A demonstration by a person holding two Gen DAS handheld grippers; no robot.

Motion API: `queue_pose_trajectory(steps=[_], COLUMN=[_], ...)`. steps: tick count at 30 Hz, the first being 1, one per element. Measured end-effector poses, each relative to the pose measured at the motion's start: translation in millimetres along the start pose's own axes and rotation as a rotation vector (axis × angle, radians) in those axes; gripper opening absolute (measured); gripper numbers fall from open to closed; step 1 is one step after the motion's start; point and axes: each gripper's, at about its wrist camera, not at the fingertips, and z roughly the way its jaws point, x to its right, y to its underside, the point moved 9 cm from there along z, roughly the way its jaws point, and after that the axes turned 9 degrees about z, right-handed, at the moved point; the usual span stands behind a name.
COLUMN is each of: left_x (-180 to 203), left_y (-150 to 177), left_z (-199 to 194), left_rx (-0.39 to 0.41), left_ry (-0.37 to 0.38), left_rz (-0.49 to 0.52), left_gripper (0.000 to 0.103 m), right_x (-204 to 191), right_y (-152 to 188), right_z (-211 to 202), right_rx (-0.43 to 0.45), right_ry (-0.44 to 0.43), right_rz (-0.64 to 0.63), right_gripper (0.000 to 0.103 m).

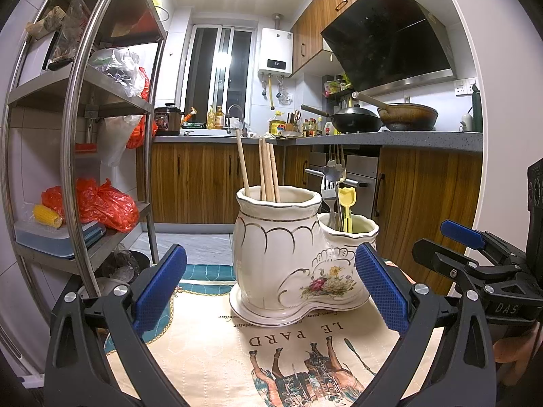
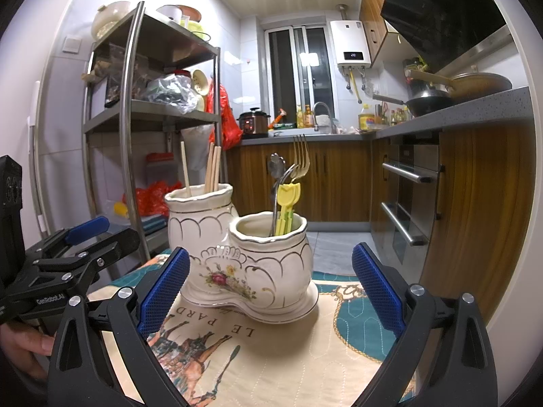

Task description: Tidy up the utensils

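On the far left of the right wrist view the left gripper (image 2: 86, 234) reaches in, "GenRobot.AI" printed on its black frame; it is spread wide and grips nothing. Ahead of it and slightly to its right stands the ceramic holder (image 1: 288, 264), a cream double pot with gold scallops and a flower decal, upright on the printed cloth (image 1: 220, 349). The holder's taller compartment, the one nearer this gripper, carries the wooden chopsticks (image 1: 268, 169), leaning upright. The lower compartment, on the right gripper's side, holds a silver spoon (image 2: 276, 166), a gold fork (image 2: 301, 156) and yellow plastic picks (image 2: 288, 200), all standing handles down. On the cloth just before the holder reads "LE PARD" above a horse and carriage drawing, with a line of small script under the holder's base that is too fine to read fully. The right gripper (image 2: 269, 288) faces the holder from the front, released, its blue pads (image 2: 376, 288) apart on either side of the pot without touching it. In the left wrist view its frame shows the letters "DAS". On the far wall a white water heater (image 1: 275, 52) displays "20"
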Motion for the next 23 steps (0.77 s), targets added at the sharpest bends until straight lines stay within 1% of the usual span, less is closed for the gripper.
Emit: queue_pose_trajectory(steps=[23], left_x=[-2.8], left_y=[0.6], left_z=[-0.8], left_rx=[-0.005], left_ry=[0.000], left_rz=[0.007], left_gripper=[0.098], right_x=[0.2], right_y=[0.1], right_z=[0.1], right_rx=[-0.001], right_ry=[0.000], right_rz=[0.000], right_gripper=[0.096])
